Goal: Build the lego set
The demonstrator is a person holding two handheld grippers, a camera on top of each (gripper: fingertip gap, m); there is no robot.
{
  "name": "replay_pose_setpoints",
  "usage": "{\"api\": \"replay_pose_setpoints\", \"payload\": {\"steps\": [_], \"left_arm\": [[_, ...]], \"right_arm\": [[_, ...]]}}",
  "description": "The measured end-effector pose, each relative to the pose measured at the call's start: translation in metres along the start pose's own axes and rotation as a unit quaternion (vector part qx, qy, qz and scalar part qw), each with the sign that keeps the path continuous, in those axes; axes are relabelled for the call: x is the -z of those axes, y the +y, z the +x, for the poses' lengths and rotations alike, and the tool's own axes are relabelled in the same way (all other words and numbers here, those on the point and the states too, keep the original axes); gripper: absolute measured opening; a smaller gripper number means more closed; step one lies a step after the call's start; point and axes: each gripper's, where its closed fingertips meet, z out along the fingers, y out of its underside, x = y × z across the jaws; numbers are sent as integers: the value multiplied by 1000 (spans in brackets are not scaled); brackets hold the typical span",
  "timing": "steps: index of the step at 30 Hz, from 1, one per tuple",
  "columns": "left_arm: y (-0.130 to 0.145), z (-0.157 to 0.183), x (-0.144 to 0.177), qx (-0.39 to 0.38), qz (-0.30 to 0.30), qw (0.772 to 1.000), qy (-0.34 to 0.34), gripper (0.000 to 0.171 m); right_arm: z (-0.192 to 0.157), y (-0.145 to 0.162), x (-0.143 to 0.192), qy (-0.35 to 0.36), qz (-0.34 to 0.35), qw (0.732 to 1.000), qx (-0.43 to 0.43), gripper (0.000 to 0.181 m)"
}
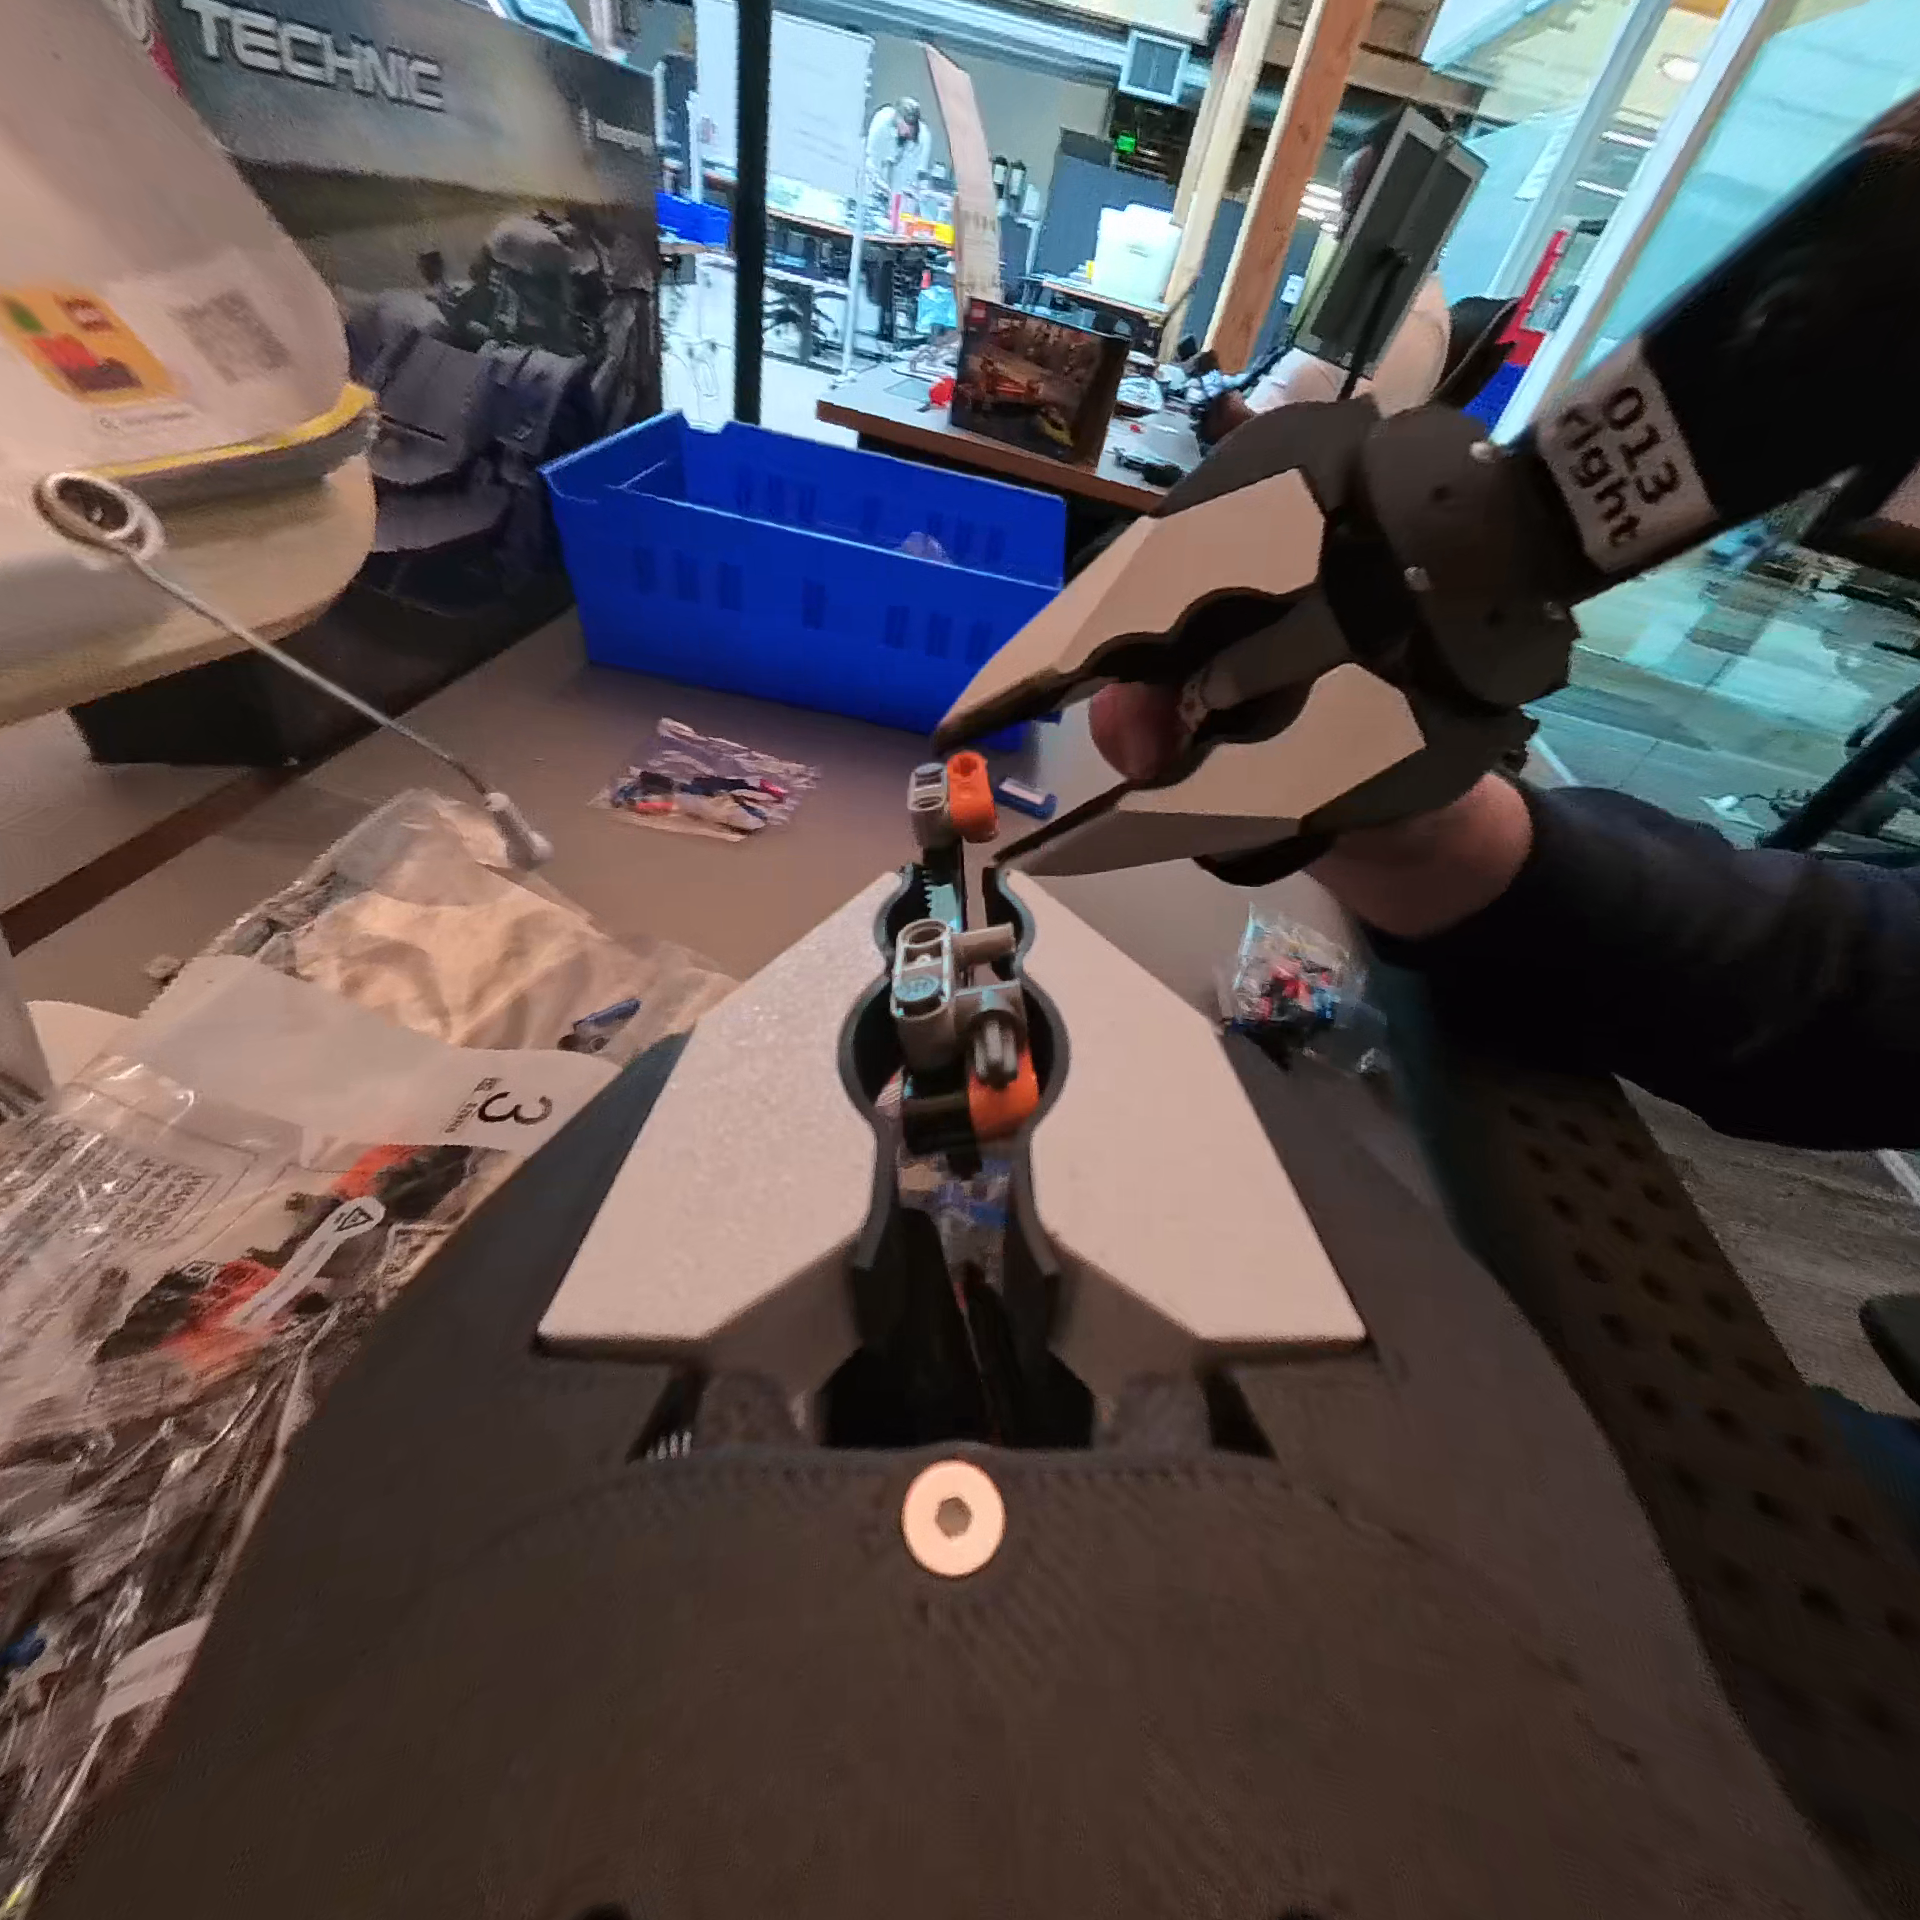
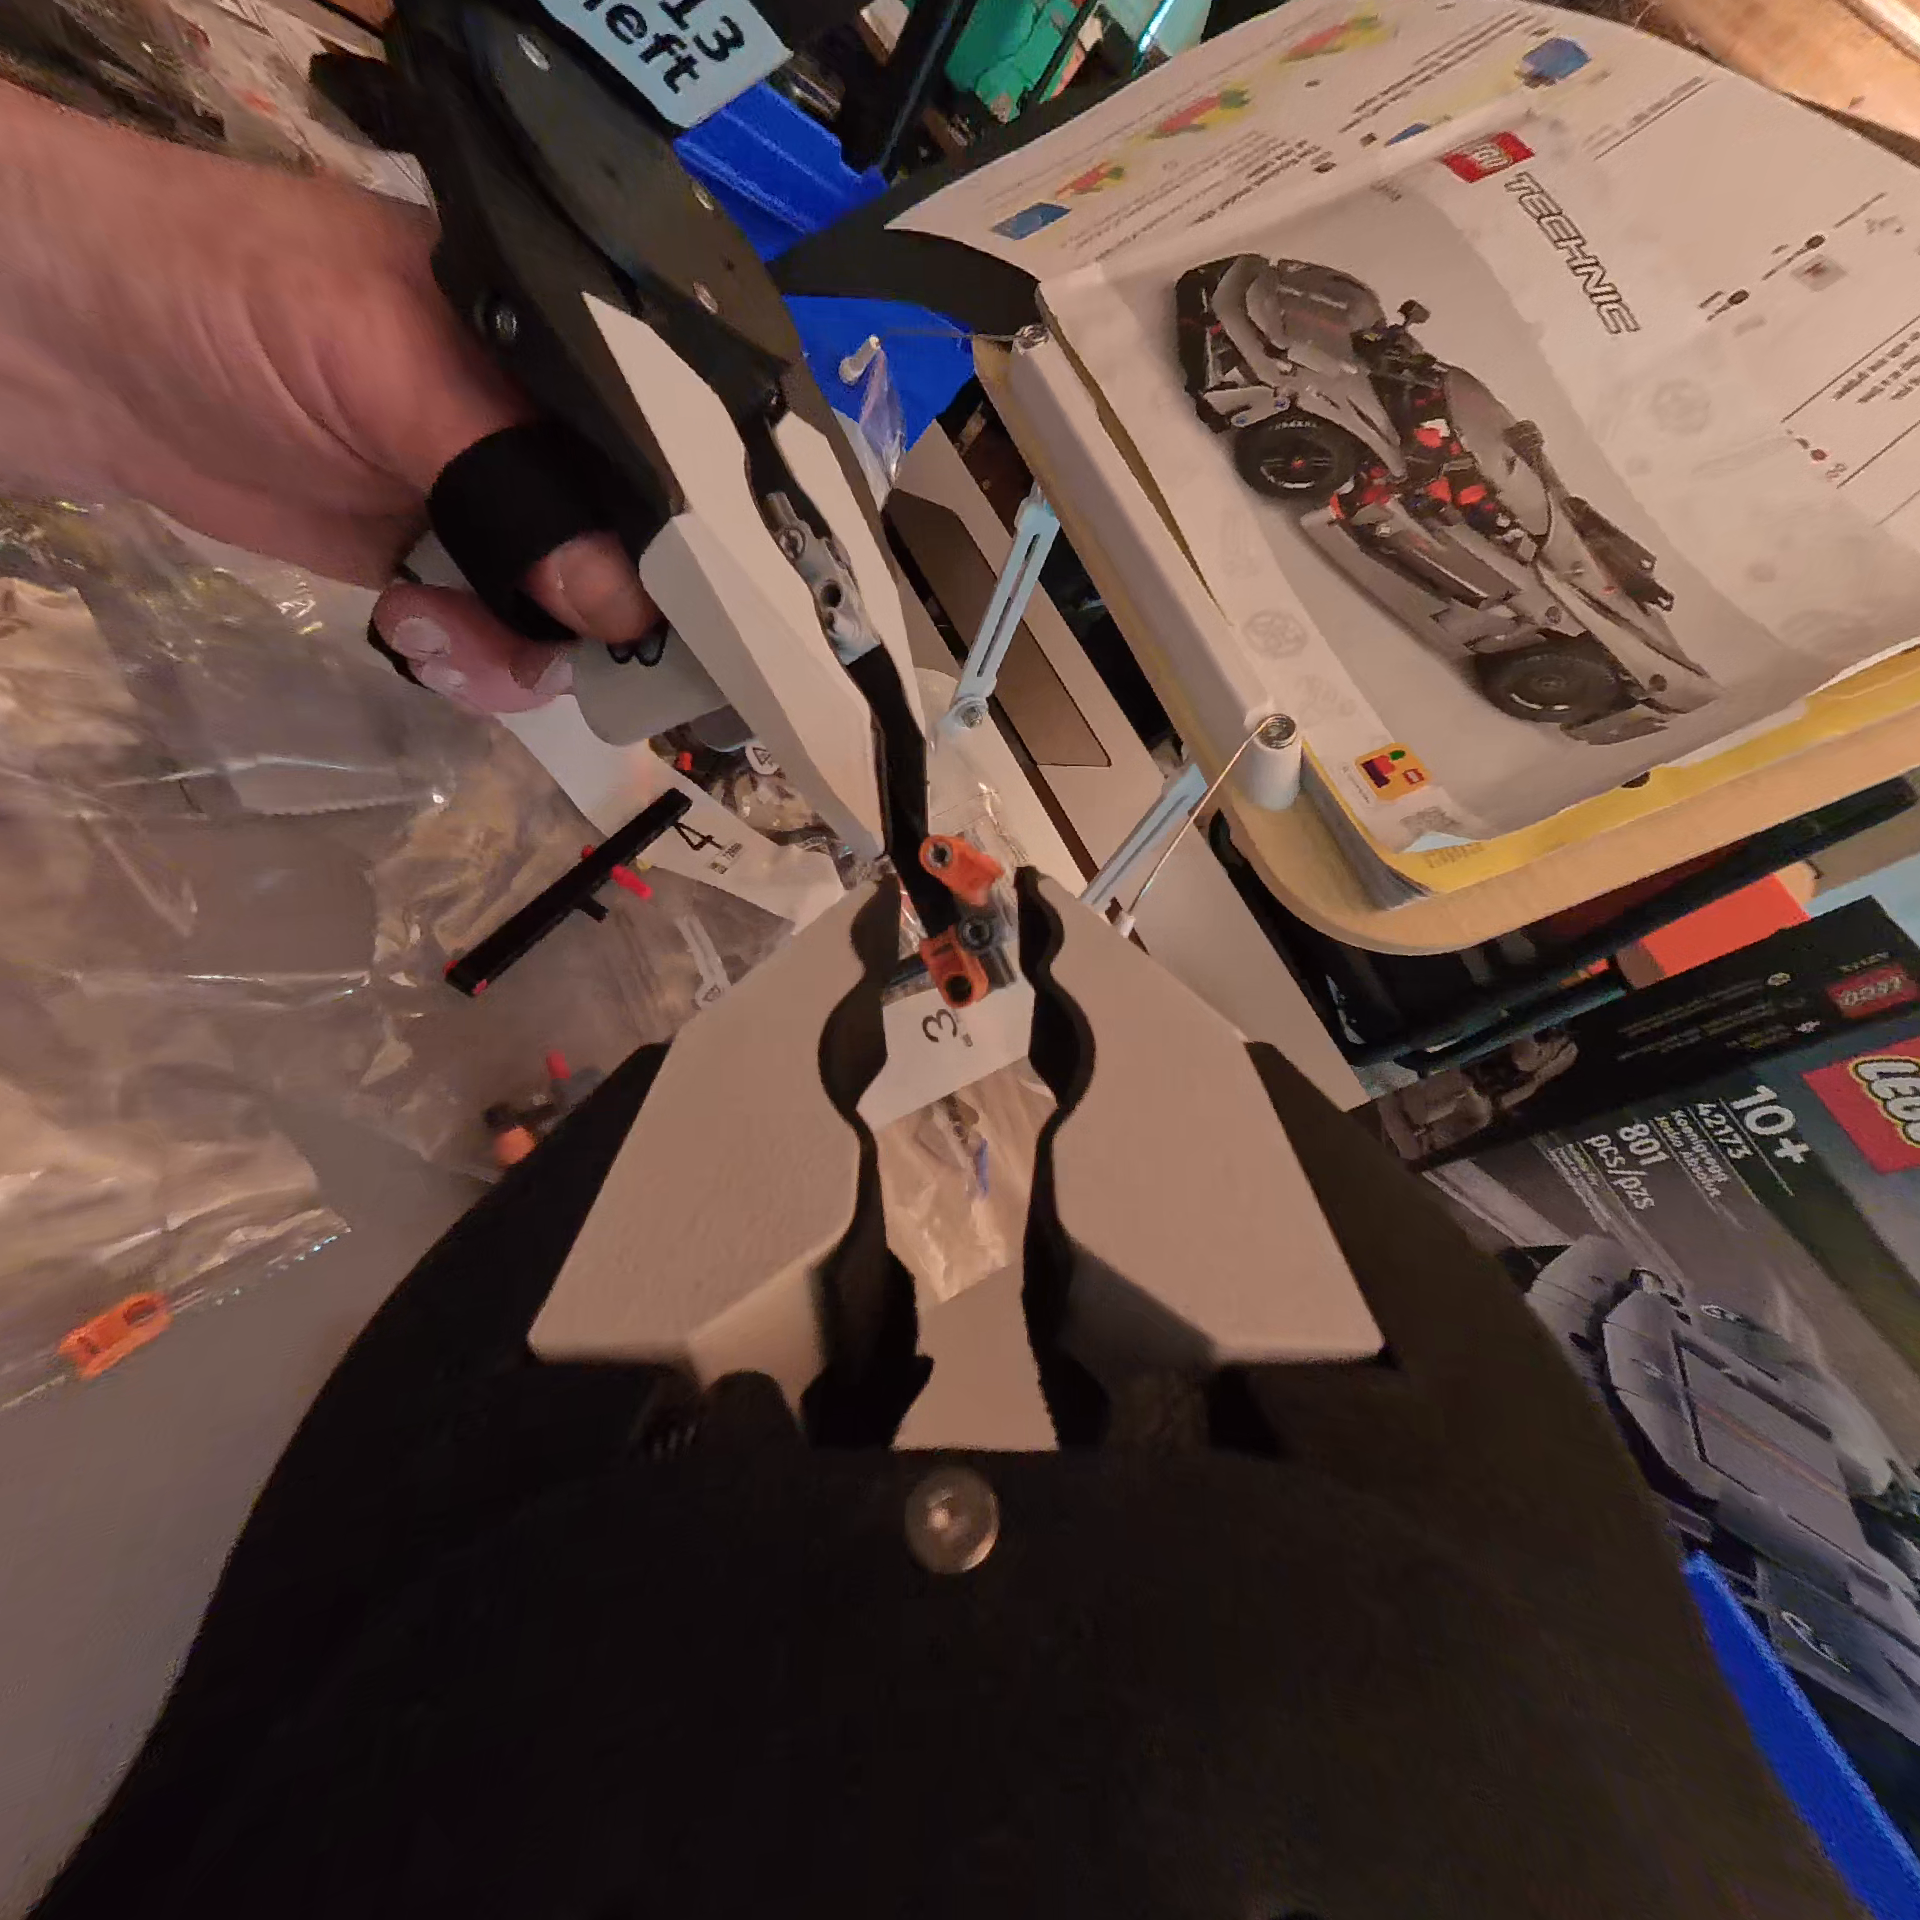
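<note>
Above the tabletop (image 1: 582, 727), the left gripper (image 1: 940, 883) is squeezing a small lego build (image 1: 951, 997) of gray, black and orange bits. The right gripper (image 2: 951, 883) is hanging half open, empty, its tips around the build's orange end (image 2: 956, 868). I think a piece is being fitted; next it needs a careful pinch. Only the right wrist view is showing the instruction book (image 2: 1455, 416).

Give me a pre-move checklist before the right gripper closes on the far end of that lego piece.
1. Left gripper shut on the lego assembly: ok.
2. Right gripper open: ok.
3. Orange connector at the assembly's far end between the right fingertips: ok.
4. Right fingers clear of the left gripper's tips: cannot tell, they look very close.
5. Instruction booklet open on its stand: ok.
</note>
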Motion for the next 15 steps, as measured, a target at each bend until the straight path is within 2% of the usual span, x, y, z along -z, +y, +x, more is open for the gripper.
{"api": "replay_pose_setpoints", "payload": {"steps": [7,9,15], "left_arm": [[-1,0,-2,-43,-17,998,-40,11],[-2,-2,-2,-60,-21,996,-59,11],[-6,-5,1,-32,-10,997,-68,10]], "right_arm": [[-3,0,-3,11,-15,1000,10,14],[-1,0,-3,12,-19,1000,-13,14],[-1,-4,-2,51,-38,997,49,9]]}}
